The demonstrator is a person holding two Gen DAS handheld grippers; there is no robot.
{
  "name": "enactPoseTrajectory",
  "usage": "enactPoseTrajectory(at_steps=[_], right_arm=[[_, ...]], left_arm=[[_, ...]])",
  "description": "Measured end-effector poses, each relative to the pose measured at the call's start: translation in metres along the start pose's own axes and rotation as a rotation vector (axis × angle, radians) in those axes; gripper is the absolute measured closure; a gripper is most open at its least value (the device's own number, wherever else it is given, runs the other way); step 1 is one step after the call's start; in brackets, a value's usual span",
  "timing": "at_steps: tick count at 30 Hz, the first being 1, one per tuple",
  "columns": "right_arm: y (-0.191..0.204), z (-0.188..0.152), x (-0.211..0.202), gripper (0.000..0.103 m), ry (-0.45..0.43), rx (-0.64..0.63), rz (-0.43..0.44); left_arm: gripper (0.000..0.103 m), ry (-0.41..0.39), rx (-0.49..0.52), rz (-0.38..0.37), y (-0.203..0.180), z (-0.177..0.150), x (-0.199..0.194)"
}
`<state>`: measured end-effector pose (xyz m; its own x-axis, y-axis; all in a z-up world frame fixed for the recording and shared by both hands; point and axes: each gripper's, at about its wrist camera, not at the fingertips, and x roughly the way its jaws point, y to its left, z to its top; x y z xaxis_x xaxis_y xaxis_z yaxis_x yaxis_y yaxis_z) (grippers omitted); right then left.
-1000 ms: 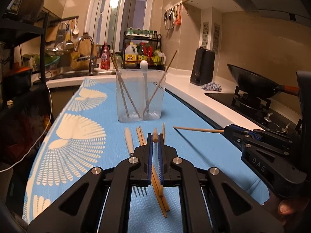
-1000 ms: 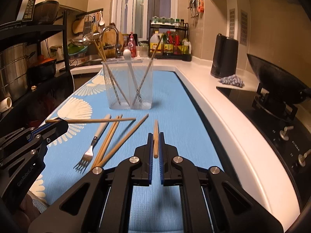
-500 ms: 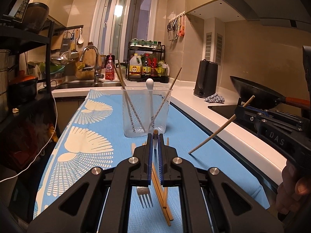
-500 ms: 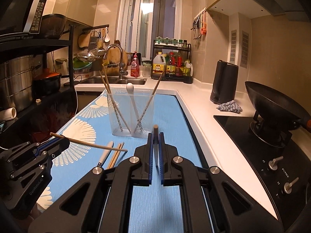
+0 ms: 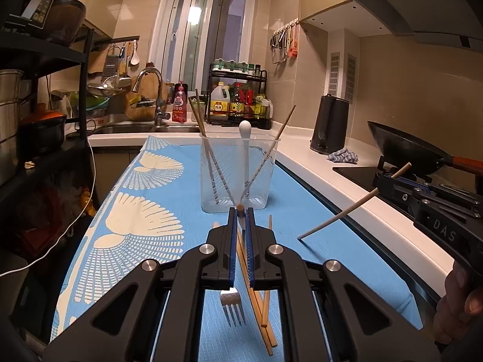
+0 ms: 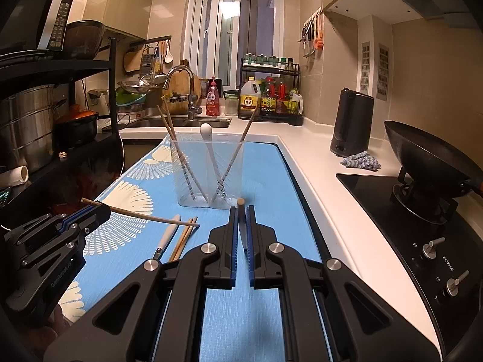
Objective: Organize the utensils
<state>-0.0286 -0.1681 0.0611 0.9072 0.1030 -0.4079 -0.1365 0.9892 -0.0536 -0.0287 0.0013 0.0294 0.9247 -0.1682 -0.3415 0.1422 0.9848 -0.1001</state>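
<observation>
Each hand has one wooden chopstick clamped. The left gripper [image 5: 240, 217] has its fingers shut on a chopstick [image 6: 142, 215] whose free end reaches out in the air toward the clear plastic holder [image 5: 238, 175], and the right gripper [image 6: 240, 215] is closed the same way on its own chopstick [image 5: 351, 208], which slants down on the stove side of the holder. Both sticks are clear of the worktop [image 6: 317, 163].

The holder is the landmark: a tall, thin-walled, see-through tub standing on the blue cloth [image 5: 151, 211] with its white fan pattern. Inside it lean several chopsticks with banded tips and a white spoon [image 5: 245, 132], handle end down. Short of the holder, on the cloth, lie a fork [image 5: 232, 304] with a pale handle and a few more loose chopsticks [image 5: 256, 286], side by side and partly crossing.

The chopsticks are likely light, stiff, smooth and round, so they can pivot or slide between flat pads; a hold nearer the thick end, leaving the thin tip free to drop in first, looks safest. The holder seems light and could tip if a stick presses on its rim. The fork is metal at the tines, heavier and flatter, and best taken by its handle.
</observation>
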Motion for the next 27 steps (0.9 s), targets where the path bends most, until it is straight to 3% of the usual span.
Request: enactPoseTrajectory(at_steps=[15, 21, 27], right_arm=[[0.003, -0.001, 0.0, 0.098, 0.001, -0.007, 0.006], [0.003, -0.003, 0.001, 0.098, 0.006, -0.006, 0.006], [0.001, -0.017, 0.003, 0.098, 0.024, 0.031, 0.012]], left_arm=[[0.099, -0.028, -0.011, 0.007, 0.001, 0.006, -0.001], [0.103, 0.03, -0.063, 0.01, 0.019, -0.002, 0.006], [0.103, 0.152, -0.084, 0.005, 0.033, -0.03, 0.015]])
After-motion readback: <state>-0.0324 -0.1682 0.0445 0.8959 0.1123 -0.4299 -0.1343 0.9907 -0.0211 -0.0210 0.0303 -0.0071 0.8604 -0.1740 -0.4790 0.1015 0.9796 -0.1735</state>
